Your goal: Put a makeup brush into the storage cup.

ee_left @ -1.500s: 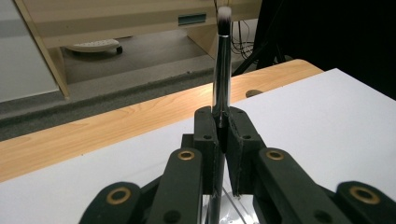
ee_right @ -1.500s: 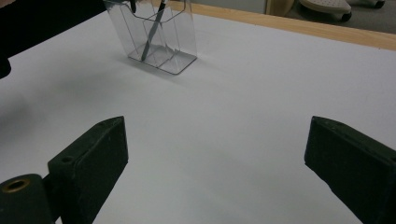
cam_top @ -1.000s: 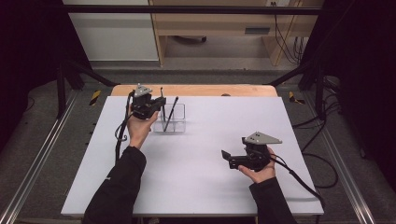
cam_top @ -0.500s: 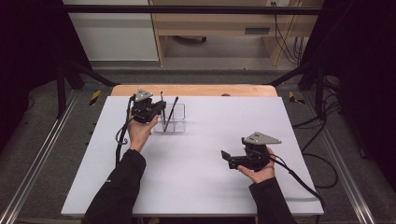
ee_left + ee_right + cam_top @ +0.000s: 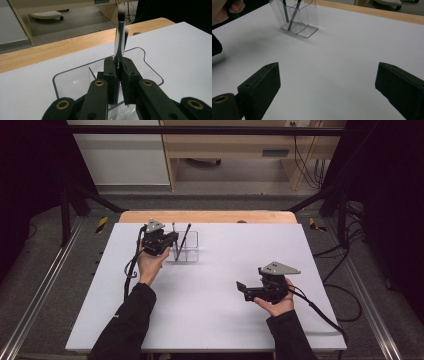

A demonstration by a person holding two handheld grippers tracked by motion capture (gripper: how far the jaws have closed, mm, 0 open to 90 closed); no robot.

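A makeup brush [image 5: 120, 37] with a silver ferrule and a pale bristle tip is clamped between the pads of the left gripper [image 5: 119, 75], whose jaws are drawn close together around its handle. The brush is held nearly upright, its lower end inside a clear plastic organiser [image 5: 150, 66] with an inner divider; which compartment it stands in cannot be told. In the high view the left gripper [image 5: 167, 239] is seen at the organiser's [image 5: 189, 251] left edge, at the far left part of the white worktop [image 5: 220, 320], and two dark slender handles are seen rising from the container, one upright and one [image 5: 184, 240] leaning to the right.

The right gripper [image 5: 241, 289] is held near the front right of the worktop, well apart from the organiser, with its jaws pointing left. In the right gripper view its jaws are spread wide, with nothing between them but bare white surface [image 5: 337, 75]; the organiser [image 5: 308, 22] is seen farther off, with the two dark handles inside it.
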